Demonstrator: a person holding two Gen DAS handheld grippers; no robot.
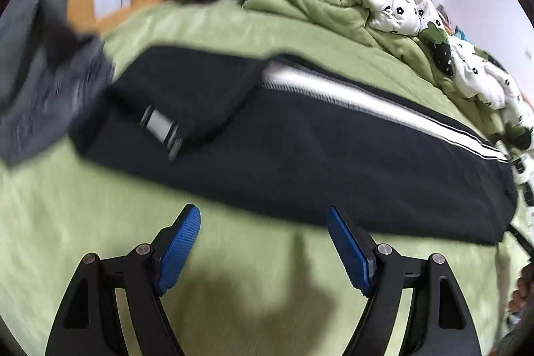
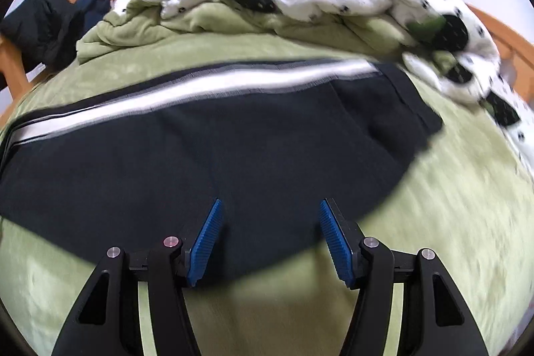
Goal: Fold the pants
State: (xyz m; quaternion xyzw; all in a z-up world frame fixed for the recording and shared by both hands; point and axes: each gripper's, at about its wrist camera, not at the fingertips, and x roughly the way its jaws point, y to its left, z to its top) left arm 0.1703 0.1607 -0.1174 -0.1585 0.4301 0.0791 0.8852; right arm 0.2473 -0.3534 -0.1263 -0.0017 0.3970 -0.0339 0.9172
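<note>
We have the pants (image 1: 300, 155) laid lengthwise across the green bed (image 1: 233, 272), legs stacked, the white side stripe (image 2: 200, 85) along the far edge and one end already flapped over at 10 o'clock in the left view. Both the left gripper (image 1: 263, 216) and the right gripper (image 2: 270, 209) hover with jaws wide, holding nothing. We judge a fold is mid-way; next we must pinch the near hem and carry it across.
</note>
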